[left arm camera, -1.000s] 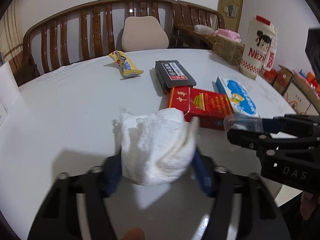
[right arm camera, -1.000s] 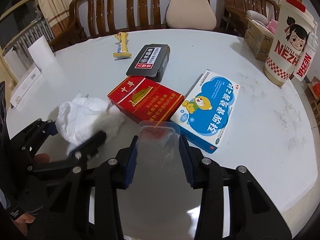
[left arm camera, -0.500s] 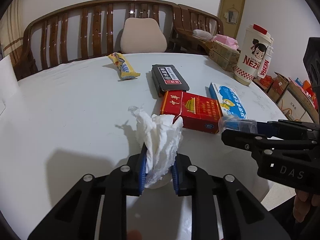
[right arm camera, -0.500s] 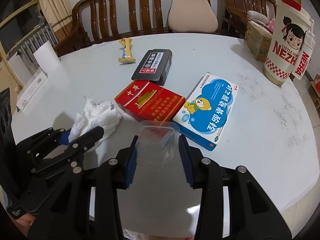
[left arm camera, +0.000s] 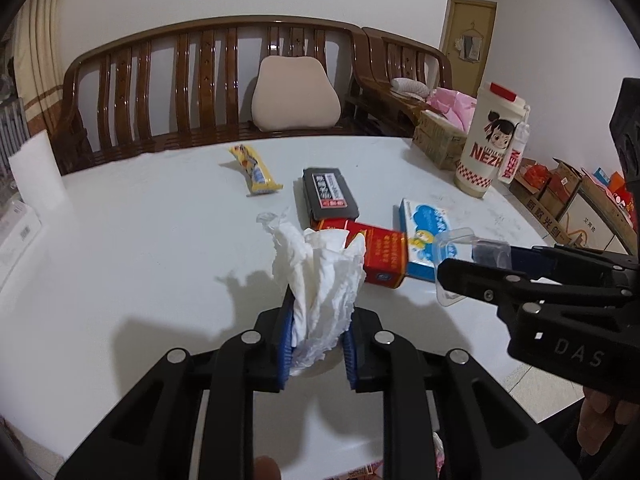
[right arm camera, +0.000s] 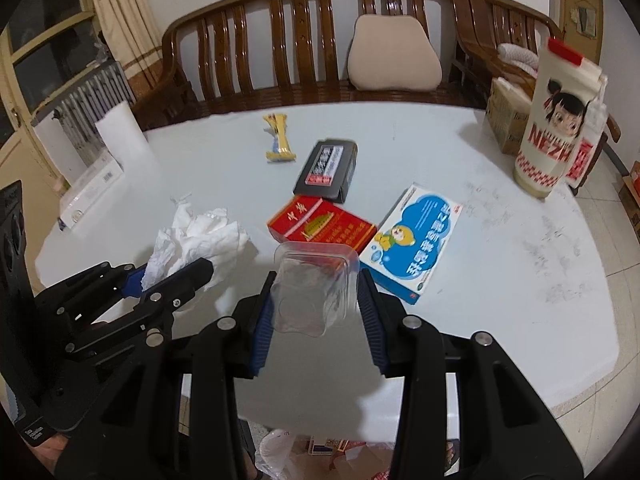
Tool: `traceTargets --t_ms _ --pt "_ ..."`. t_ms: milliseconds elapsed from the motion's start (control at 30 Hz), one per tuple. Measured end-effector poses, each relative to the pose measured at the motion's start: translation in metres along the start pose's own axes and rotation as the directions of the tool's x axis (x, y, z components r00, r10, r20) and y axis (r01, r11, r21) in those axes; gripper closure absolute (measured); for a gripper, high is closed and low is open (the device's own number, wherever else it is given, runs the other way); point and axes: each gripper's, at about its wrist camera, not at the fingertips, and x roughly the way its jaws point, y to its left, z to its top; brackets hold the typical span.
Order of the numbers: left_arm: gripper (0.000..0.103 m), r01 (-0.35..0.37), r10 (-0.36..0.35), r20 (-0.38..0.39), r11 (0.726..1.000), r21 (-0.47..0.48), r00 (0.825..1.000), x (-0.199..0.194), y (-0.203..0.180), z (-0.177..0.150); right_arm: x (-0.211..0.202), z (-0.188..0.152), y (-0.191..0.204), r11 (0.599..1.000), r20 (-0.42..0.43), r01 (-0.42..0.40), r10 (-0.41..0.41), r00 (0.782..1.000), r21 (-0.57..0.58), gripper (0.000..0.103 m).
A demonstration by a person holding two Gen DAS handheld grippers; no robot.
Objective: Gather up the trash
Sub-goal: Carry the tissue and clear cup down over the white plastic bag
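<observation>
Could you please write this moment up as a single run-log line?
left gripper: shut on crumpled tissue | right gripper: shut on clear plastic cup | both held above white table | snack wrapper: on table

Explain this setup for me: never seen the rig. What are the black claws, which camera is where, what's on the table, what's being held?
No robot: a person holds a two-finger gripper in each hand, each with a fisheye camera looking along its fingers. In the left view, the left gripper is shut on a crumpled tissue. In the right view, the right gripper is shut on a clear plastic cup. On the white table lie a yellow snack wrapper, a black box, a red box, a blue box and a big Nezha cup.
</observation>
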Motion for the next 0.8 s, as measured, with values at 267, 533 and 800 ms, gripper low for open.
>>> traceTargets --t_ms 267,533,800 --pt "0.083 0.007 -0.007 0.026 1.000 0.005 1.000 -0.054 -0.022 0.007 -0.059 0.000 0.003 0.999 0.068 -0.036 0.036 0.997 -0.007 0.064" --pt "0.082 0.022 -0.022 0.027 1.000 0.012 0.999 -0.099 -0.045 -0.012 -0.119 -0.019 0.007 0.997 0.136 -0.069 0.073 0.988 -0.035 0.064" --pt "0.082 0.080 -0.081 0.016 0.997 0.013 0.997 -0.131 -0.063 -0.048 -0.155 -0.064 0.005 0.996 0.150 -0.068 0.074 0.986 -0.050 0.064"
